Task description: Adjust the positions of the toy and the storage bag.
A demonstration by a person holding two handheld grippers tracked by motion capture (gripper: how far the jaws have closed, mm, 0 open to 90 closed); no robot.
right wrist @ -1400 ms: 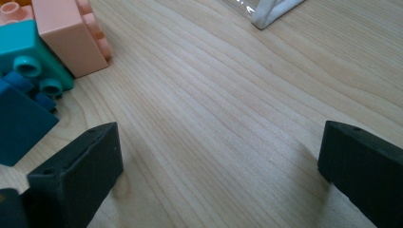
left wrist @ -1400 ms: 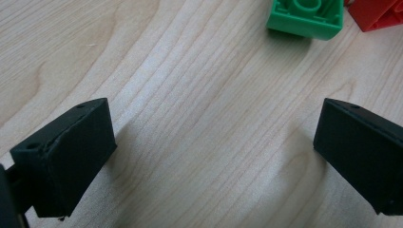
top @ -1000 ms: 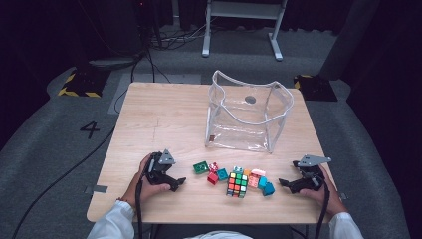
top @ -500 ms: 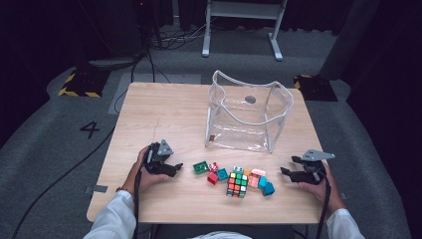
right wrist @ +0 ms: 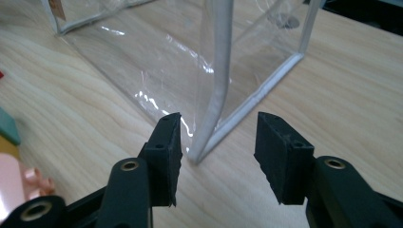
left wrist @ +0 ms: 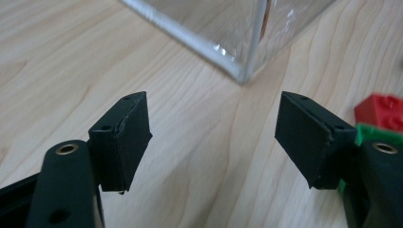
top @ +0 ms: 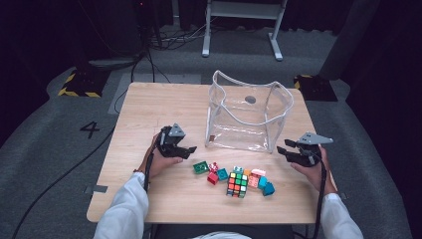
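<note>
A clear plastic bag (top: 249, 117) stands open-topped on the wooden table (top: 149, 107). In front of it lie a colour cube (top: 237, 182) and loose toy bricks: green (top: 201, 167), red (top: 213, 178), pink (top: 256, 178), teal (top: 268, 188). My left gripper (top: 188, 149) hovers left of the bricks and points at the bag's near-left corner (left wrist: 247, 28); its jaws (left wrist: 214, 137) have just been closing and stand apart, nothing between them. My right gripper (top: 281, 151) points at the bag's near-right corner seam (right wrist: 216, 95). Its jaws (right wrist: 218, 147) have also narrowed; the seam shows in their gap, untouched.
A red brick (left wrist: 380, 109) and the green brick (left wrist: 375, 133) sit just beside my left gripper's right-hand jaw. A pink brick (right wrist: 14, 185) lies at the left of the right gripper view. Bare wood stretches left of the bag. Beyond the table are cables and a metal stand (top: 244, 25).
Both hands have lifted and moved away from the person toward the bag's near corners. The jaws of both grippers stand narrower than before.
</note>
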